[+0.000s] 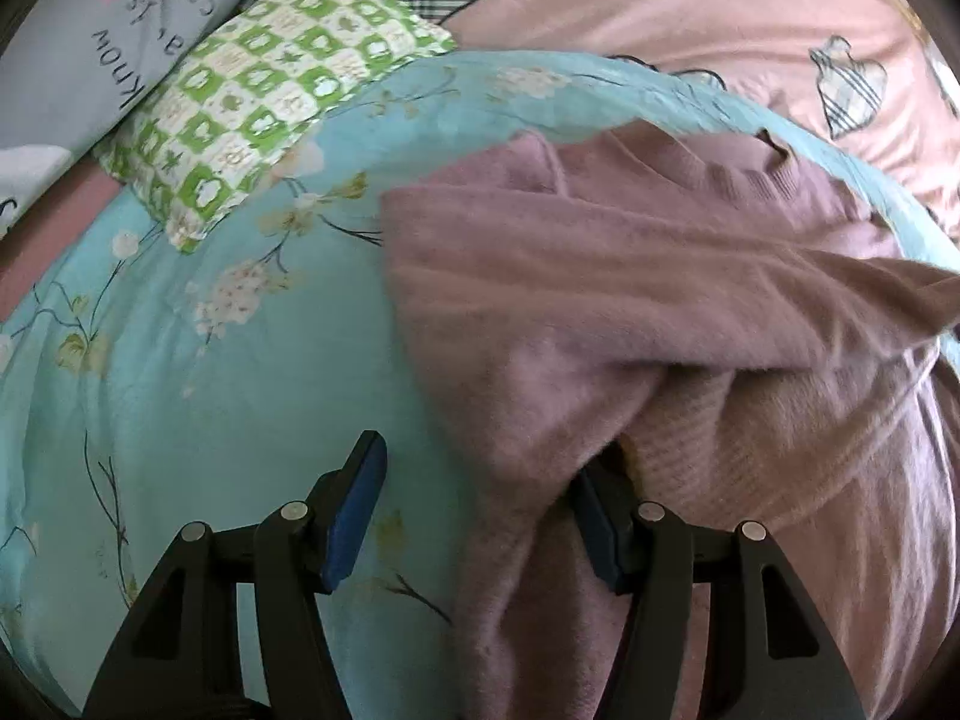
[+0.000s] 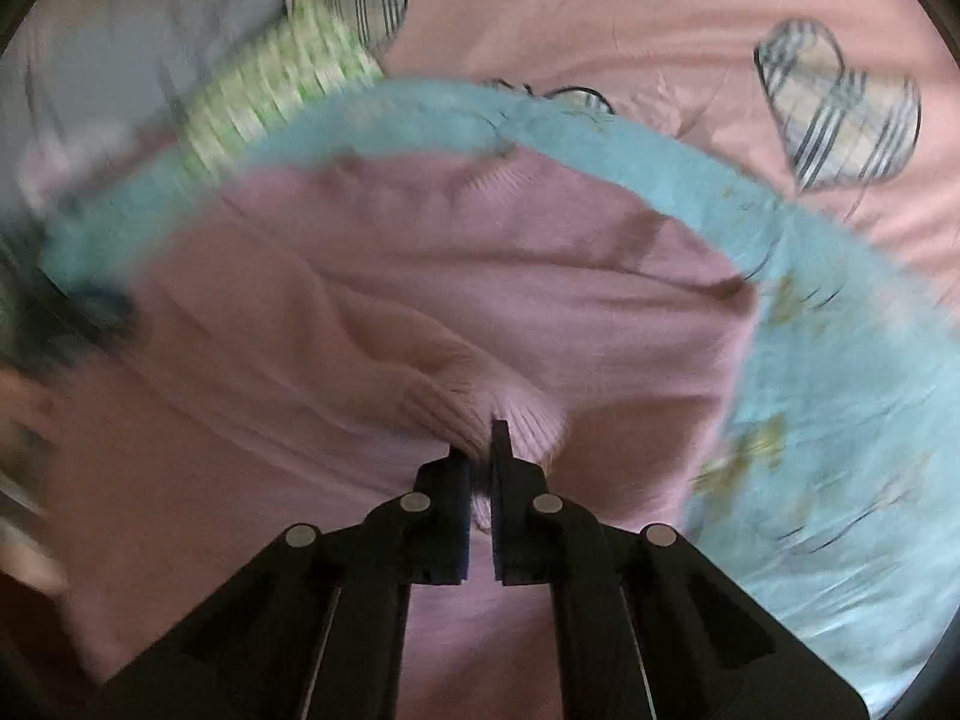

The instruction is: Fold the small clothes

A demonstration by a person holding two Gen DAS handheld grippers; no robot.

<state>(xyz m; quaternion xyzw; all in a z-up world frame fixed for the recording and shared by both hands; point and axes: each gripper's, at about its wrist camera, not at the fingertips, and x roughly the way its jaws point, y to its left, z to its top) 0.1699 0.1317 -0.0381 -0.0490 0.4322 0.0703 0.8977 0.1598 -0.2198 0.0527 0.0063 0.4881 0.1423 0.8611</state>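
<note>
A dusty-pink knitted sweater [image 1: 630,300] lies crumpled on a teal floral quilt [image 1: 210,396]. My left gripper [image 1: 480,480] stands open at the sweater's near left edge. Its left pad [image 1: 354,516] is bare over the quilt, and a fold of the knit drapes over its right finger [image 1: 600,534]. In the blurred right wrist view the sweater [image 2: 480,276] fills the middle. My right gripper [image 2: 480,441] is shut on a ribbed edge of it, which bunches at the fingertips.
A green-and-white checked pillow [image 1: 252,114] and a grey pillow with lettering [image 1: 90,30] lie at the back left. A pink sheet with plaid hearts [image 1: 720,6] stretches behind the quilt [image 2: 840,432]. A dark blurred shape [image 2: 78,312] shows at the left in the right wrist view.
</note>
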